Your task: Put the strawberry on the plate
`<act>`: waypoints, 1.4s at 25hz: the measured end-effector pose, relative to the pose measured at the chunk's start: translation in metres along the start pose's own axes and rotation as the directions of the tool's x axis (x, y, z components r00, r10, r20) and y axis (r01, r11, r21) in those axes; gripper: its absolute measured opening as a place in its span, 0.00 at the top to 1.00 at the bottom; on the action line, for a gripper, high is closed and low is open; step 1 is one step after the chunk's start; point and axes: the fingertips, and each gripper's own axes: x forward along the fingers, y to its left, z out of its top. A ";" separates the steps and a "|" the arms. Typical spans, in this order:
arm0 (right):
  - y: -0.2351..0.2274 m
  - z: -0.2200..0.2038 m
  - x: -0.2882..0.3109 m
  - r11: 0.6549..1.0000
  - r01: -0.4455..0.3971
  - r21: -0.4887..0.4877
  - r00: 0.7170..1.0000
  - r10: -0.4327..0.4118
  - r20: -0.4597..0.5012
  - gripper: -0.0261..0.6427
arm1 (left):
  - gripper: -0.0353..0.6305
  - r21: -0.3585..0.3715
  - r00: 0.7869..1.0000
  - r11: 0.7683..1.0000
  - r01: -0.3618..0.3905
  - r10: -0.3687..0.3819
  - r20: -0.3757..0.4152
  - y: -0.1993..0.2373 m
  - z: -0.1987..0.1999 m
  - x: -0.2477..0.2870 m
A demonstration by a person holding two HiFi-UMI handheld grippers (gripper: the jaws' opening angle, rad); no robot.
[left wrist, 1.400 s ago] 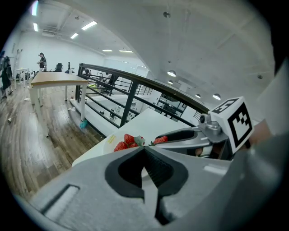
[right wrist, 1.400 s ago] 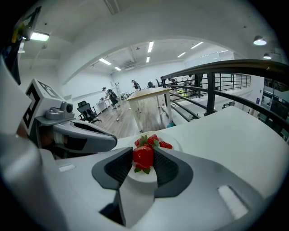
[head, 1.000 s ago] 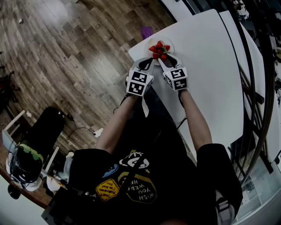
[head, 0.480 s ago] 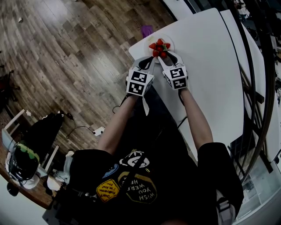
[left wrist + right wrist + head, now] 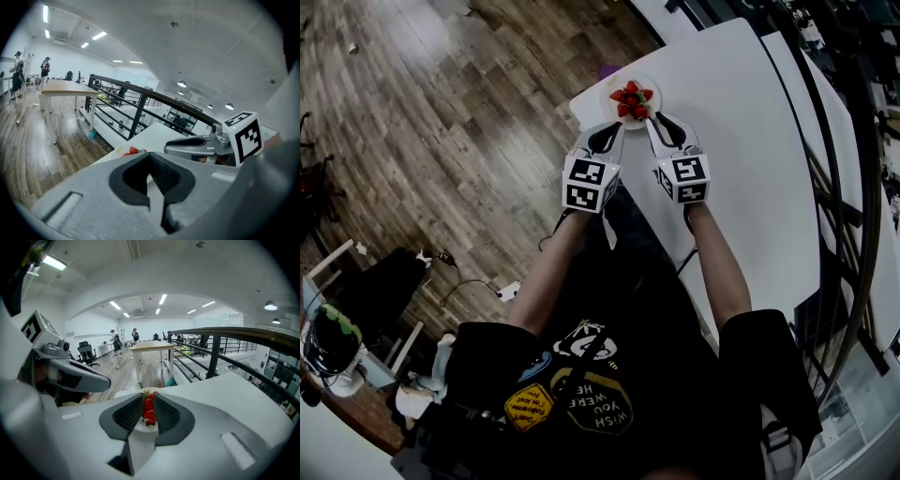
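Strawberry heaped with others on the plate, leaf end away from claws, long axis unclear. Right claw released, just been closing, nothing inside; left claw clenched, empty. White table corner, wooden floor below.

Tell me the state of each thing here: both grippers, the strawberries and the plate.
left gripper: shut, empty.
right gripper: partly open, jaws just been closing, nothing between them.
strawberries: piled on the plate, no gripper touching.
plate: loaded, at the table corner.
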 end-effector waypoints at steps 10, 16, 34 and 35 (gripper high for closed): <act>0.008 0.032 -0.102 0.998 0.058 0.028 0.983 -0.062 0.173 0.92 | 0.95 0.046 0.989 0.997 -0.061 0.054 0.137 -0.047 0.026 -0.075; 0.020 0.042 -0.166 0.996 0.074 0.055 0.962 -0.086 0.258 0.93 | 0.95 0.105 0.979 0.991 -0.081 0.059 0.197 -0.083 0.037 -0.121; 0.101 0.066 -0.274 0.994 0.059 0.093 0.909 -0.092 0.407 0.95 | 0.95 0.232 0.952 0.972 -0.021 -0.052 0.301 -0.151 0.053 -0.216; 0.108 0.065 -0.277 0.994 0.054 0.097 0.909 -0.089 0.408 0.95 | 0.95 0.238 0.951 0.971 -0.023 -0.053 0.305 -0.151 0.052 -0.222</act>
